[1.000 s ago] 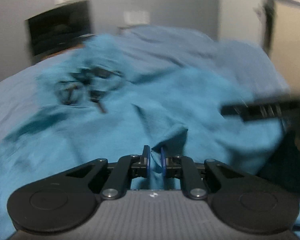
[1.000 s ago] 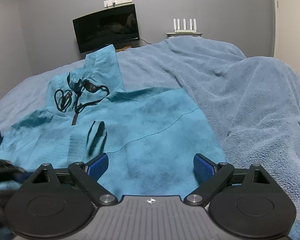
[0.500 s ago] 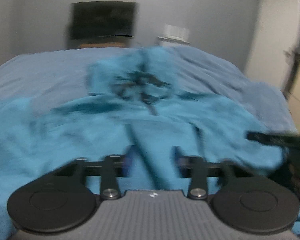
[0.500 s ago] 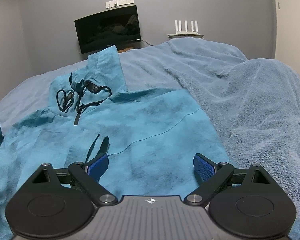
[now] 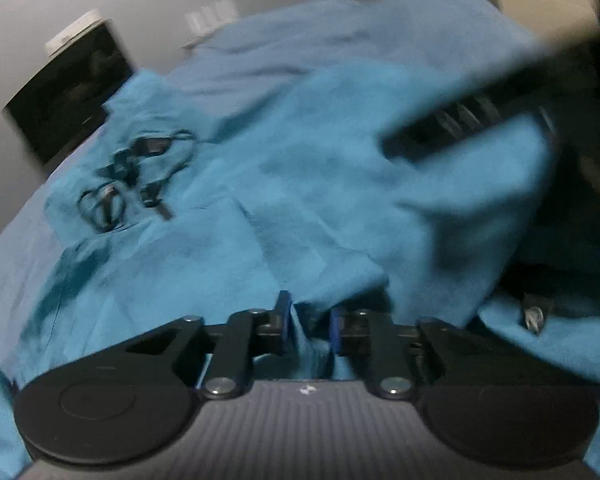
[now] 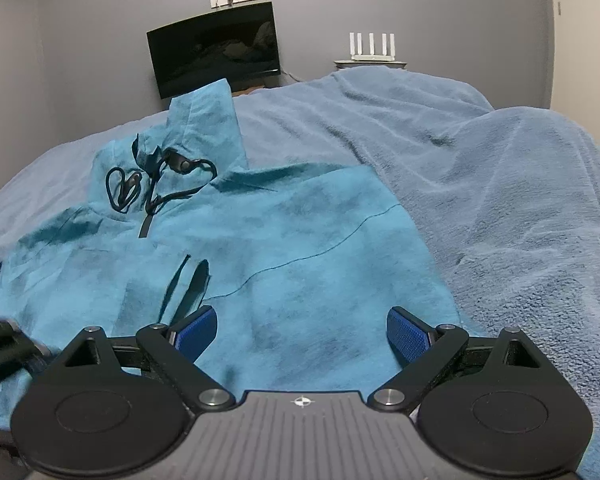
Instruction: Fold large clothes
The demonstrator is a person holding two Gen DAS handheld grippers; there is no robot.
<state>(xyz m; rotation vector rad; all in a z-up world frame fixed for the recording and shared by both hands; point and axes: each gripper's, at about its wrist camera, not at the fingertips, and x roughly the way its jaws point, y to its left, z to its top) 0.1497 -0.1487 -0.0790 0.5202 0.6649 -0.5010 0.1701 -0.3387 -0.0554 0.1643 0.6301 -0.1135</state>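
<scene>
A large teal hoodie [image 6: 300, 240] with black drawstrings [image 6: 156, 184] lies spread on the bed, hood toward the far wall. My left gripper [image 5: 309, 330] is shut on a fold of the hoodie [image 5: 300, 208] near its lower edge; the view is blurred. My right gripper [image 6: 302, 332] is open and empty, hovering low over the hoodie's lower right part. The right gripper also shows blurred in the left wrist view [image 5: 480, 120], and the left gripper shows at the left edge of the right wrist view [image 6: 0, 348].
A blue fleece blanket [image 6: 480, 168] covers the bed, bunched up to the right of the hoodie. A dark monitor [image 6: 216, 56] and a white router [image 6: 372, 48] stand against the grey far wall.
My left gripper has swung fast with the cloth, first opening a little, then closing on the fold again. The right gripper has stayed open and nearly still.
</scene>
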